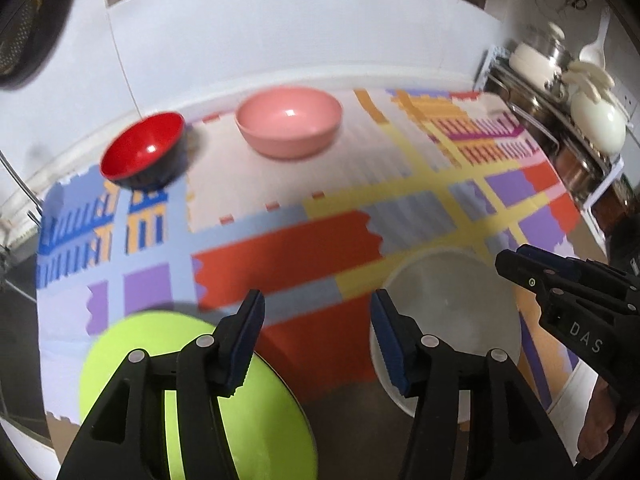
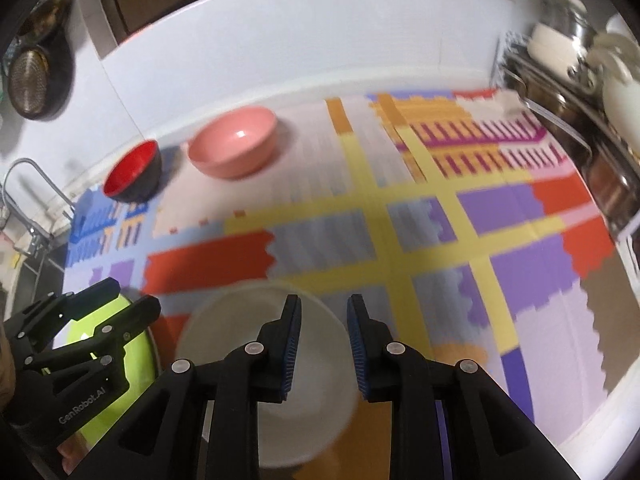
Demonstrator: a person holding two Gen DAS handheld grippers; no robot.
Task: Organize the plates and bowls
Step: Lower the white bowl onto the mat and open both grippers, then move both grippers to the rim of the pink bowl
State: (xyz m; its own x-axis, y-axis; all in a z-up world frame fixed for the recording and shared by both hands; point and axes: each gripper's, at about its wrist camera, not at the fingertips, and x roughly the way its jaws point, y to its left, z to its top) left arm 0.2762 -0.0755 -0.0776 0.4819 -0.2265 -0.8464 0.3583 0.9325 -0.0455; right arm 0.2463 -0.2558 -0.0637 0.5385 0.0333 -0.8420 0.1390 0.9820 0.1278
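Observation:
On the colourful mat [image 1: 280, 248] a lime green plate [image 1: 112, 356] lies at the near left and a white bowl [image 1: 452, 320] at the near right. A red bowl with a black outside [image 1: 144, 152] and a pink bowl [image 1: 288, 120] stand at the back. My left gripper [image 1: 316, 312] is open and holds nothing; its left finger is over the green plate's edge. My right gripper [image 2: 324, 312] is open above the white bowl [image 2: 240, 340], whose right rim shows in the gap. I cannot tell if it touches. The green plate [image 2: 136, 344] lies under the left gripper [image 2: 136, 292].
A metal rack with pots and white utensils [image 1: 560, 92] lines the right edge of the counter. A faucet [image 2: 24, 172] and sink are at the left, and a strainer [image 2: 28, 84] hangs above. A white wall closes the back. The mat's middle [image 2: 400, 220] is bare.

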